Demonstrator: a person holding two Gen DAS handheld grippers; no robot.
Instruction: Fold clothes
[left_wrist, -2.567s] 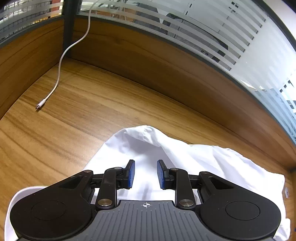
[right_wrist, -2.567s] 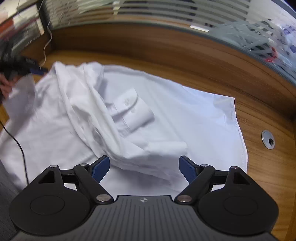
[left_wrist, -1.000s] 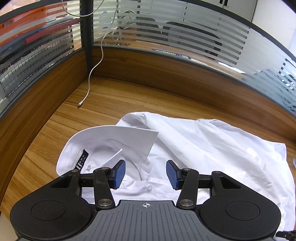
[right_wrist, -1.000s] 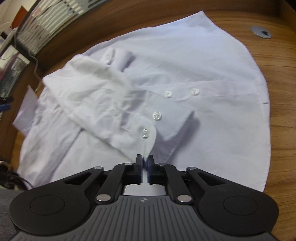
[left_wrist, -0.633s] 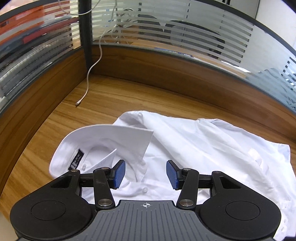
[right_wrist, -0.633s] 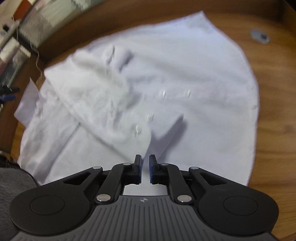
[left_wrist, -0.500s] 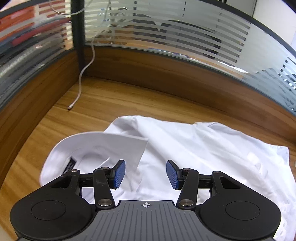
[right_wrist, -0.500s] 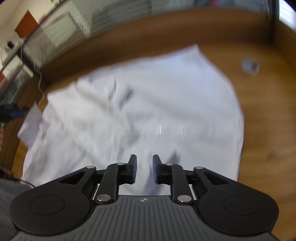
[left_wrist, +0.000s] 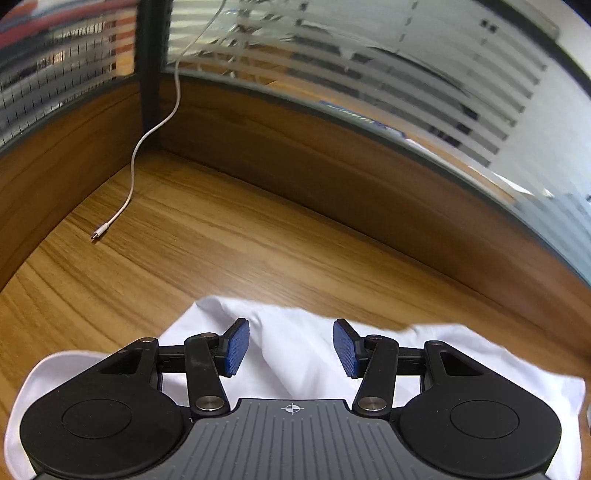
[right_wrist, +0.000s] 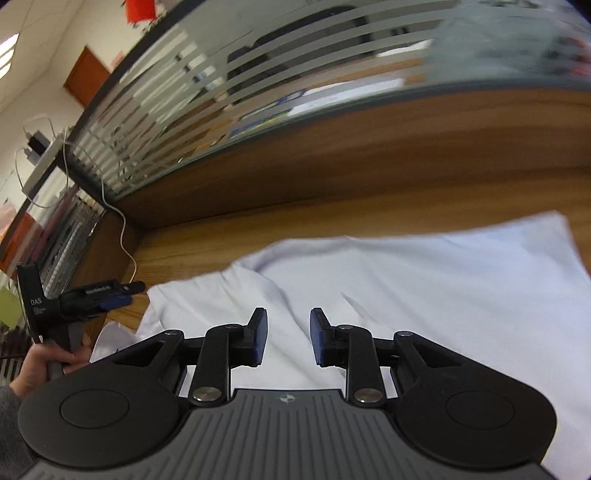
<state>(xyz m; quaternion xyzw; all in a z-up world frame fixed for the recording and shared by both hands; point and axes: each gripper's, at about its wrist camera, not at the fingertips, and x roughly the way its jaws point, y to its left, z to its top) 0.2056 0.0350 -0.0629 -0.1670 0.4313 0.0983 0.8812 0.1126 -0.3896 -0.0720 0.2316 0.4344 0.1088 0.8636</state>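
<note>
White shirt (right_wrist: 424, 280) beneath seemingly empty tongs (right_wrist: 288, 338)

One white shirt (right_wrist: 424, 280), one white cable (left_wrist: 136, 162), two grippers: left gripper (left_wrist: 291, 347), right gripper (right_wrist: 288, 338).

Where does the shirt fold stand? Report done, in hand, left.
Done: the white shirt lies spread on the wooden desk; a fold ridge crosses it. In hand: nothing; the left gripper is open above the cloth, and the right gripper is opening, jaws empty. Left: the remaining folds; no compact stack shows.
</note>
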